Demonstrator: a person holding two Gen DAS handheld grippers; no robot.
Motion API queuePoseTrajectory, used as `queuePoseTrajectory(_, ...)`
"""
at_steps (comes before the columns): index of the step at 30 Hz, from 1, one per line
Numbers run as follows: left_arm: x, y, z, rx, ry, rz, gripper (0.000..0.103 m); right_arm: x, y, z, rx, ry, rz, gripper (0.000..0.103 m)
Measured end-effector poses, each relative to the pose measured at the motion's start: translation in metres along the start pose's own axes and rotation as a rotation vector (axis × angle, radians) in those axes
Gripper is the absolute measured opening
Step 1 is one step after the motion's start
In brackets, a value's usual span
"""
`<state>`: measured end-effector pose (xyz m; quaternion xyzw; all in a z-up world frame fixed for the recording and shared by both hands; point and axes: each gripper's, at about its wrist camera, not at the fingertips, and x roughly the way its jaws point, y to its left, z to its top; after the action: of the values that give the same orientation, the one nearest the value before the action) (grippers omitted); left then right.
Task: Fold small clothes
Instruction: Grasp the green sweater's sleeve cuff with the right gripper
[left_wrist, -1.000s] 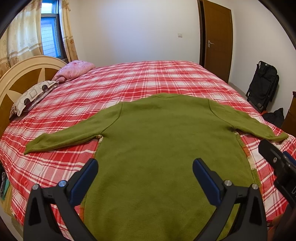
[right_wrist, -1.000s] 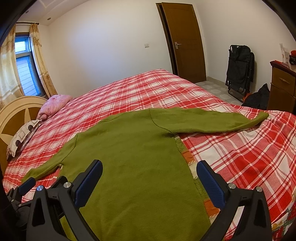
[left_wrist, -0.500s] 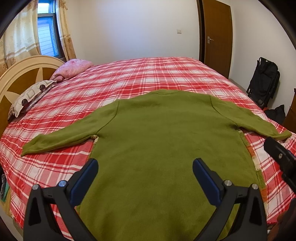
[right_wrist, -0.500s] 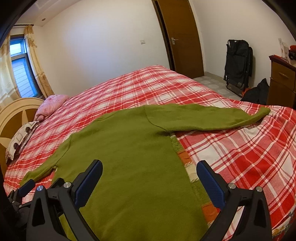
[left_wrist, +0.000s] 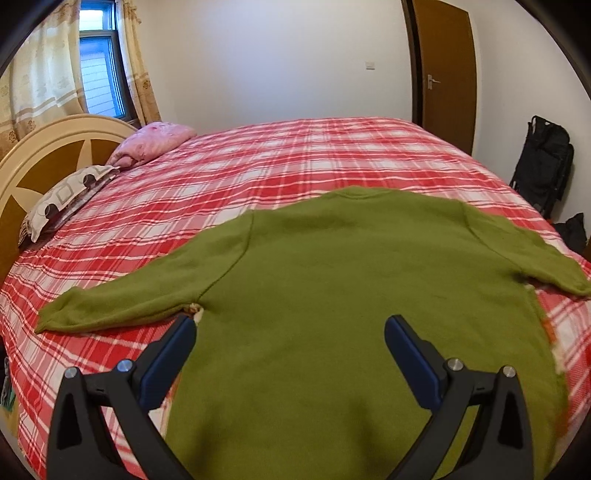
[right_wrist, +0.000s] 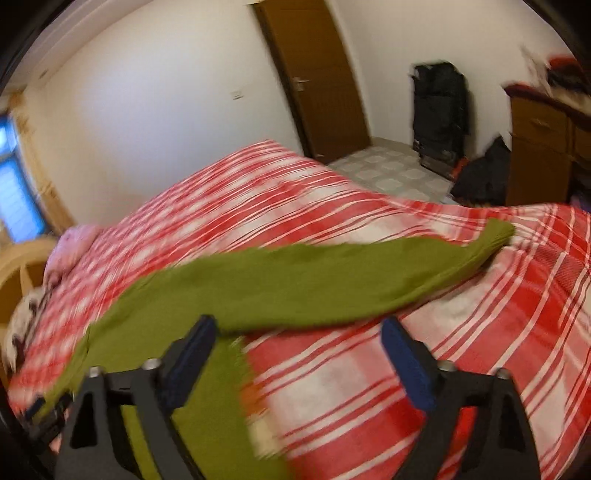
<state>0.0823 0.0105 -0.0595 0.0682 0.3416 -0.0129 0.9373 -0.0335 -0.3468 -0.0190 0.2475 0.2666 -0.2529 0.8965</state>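
Left gripper (left_wrist: 290, 326): black angular frame, triangular cut-outs, silver screws, blue pads on the fingers (left_wrist: 410, 354). Right gripper (right_wrist: 299, 328): identical build, blurred.

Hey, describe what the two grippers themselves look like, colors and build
Both look alike: the left gripper and right gripper have matte black, triangular cut-out arms, silver round bolt heads at the joints, and flat dark blue rectangular pads lining each finger. No cables, markings or sleeves show.
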Motion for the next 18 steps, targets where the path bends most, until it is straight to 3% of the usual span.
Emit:
queuePoseTrajectory(4,0.016,0.006,-0.003,-0.018,0.011,0.027,0.103,0.019,-0.077,0.037,0.226,0.029,-0.017,0.074)
queuePoseTrajectory(8,0.036,0.011,-0.007,-0.066,0.060,0.040,0.103,0.037,-0.130,0.050,0.386,0.050,-0.023,0.074)
queuePoseTrajectory(18,0.067,0.015,-0.020,-0.131,0.155,0.030,0.103,0.084,-0.157,0.055,0.441,0.102,-0.091,0.074)
